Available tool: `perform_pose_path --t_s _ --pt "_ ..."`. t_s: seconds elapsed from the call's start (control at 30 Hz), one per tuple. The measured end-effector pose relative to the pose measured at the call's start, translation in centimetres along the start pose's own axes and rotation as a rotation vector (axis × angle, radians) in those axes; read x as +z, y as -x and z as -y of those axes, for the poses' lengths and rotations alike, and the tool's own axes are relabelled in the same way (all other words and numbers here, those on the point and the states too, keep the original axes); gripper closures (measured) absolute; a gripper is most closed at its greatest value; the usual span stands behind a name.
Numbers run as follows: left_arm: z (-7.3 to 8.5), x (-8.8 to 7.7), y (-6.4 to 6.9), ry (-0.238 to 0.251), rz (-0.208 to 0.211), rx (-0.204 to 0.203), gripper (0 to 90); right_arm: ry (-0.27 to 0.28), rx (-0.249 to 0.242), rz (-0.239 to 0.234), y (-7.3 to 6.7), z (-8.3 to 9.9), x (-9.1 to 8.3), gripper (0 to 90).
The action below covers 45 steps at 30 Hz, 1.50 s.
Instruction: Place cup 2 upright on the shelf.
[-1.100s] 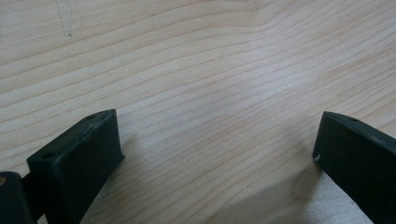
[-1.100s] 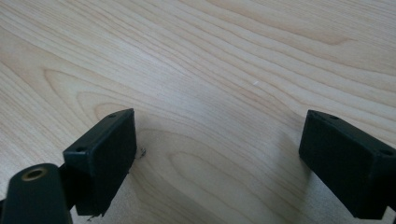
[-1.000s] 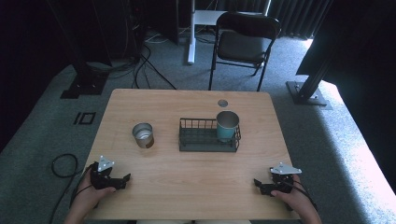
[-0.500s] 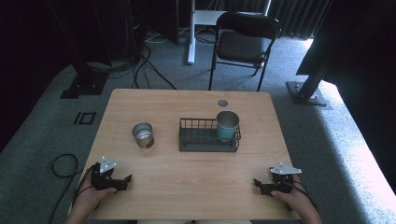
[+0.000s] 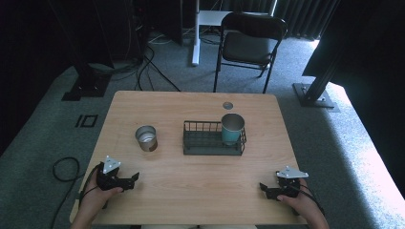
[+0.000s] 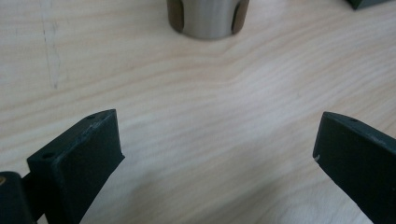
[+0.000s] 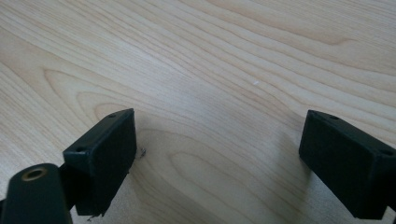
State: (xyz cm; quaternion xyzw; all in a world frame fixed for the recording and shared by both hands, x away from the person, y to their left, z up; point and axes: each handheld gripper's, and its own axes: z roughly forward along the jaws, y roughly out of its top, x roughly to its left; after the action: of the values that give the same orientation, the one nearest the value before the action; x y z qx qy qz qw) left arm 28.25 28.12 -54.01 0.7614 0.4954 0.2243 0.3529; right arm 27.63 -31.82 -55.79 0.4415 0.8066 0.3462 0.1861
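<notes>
nothing has shifted since the earlier frames: our left tongs (image 5: 130, 179) and right tongs (image 5: 264, 187) rest at the bench's (image 5: 200, 191) near corners as before. both sets gape wide, gripping nothing. the wire basket (image 5: 205, 142) sits mid-bench, and a teal cup (image 5: 232, 129) stands upright in its right end. the steel cup (image 5: 146, 138) stands alone on the wood at nine o'clock of the basket, well apart from the left tongs, at about one o'clock of them; its inside looks brownish.
</notes>
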Motion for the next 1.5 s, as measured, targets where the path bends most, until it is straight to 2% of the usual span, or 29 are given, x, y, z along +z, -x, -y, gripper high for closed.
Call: perform_pose_path --t_s 0.13,0.43,0.63,0.8,1.0,1.27,1.4,1.5 --pt "-0.6 0.1 0.3 0.029 -0.006 0.000 1.7 0.000 0.000 0.000 0.0 0.0 0.0 10.7" --pt "-1.8 0.8 0.6 0.069 0.028 -0.005 1.7 0.000 0.000 0.000 0.0 0.0 0.0 10.7" --pt "-2.6 1.3 0.4 0.089 0.038 -0.029 1.7 -0.001 0.001 0.000 0.0 0.0 0.0 10.7" --pt "-3.2 1.7 0.2 0.123 0.015 -0.037 1.7 0.000 0.000 0.000 0.0 0.0 0.0 10.7" --pt "-4.2 2.1 0.2 0.153 0.019 -0.040 1.7 -0.001 0.001 0.000 0.0 0.0 0.0 10.7" --pt "-5.6 2.8 0.1 0.183 0.010 -0.045 1.7 0.000 0.001 0.000 0.0 0.0 0.0 10.7" --pt "-6.2 3.3 0.1 0.181 0.016 -0.041 3.0 0.000 0.001 0.000 0.0 0.0 0.0 10.7" --pt "-6.5 3.7 -0.1 0.188 0.001 -0.048 3.8 0.000 0.001 0.000 0.0 0.0 0.0 10.7"
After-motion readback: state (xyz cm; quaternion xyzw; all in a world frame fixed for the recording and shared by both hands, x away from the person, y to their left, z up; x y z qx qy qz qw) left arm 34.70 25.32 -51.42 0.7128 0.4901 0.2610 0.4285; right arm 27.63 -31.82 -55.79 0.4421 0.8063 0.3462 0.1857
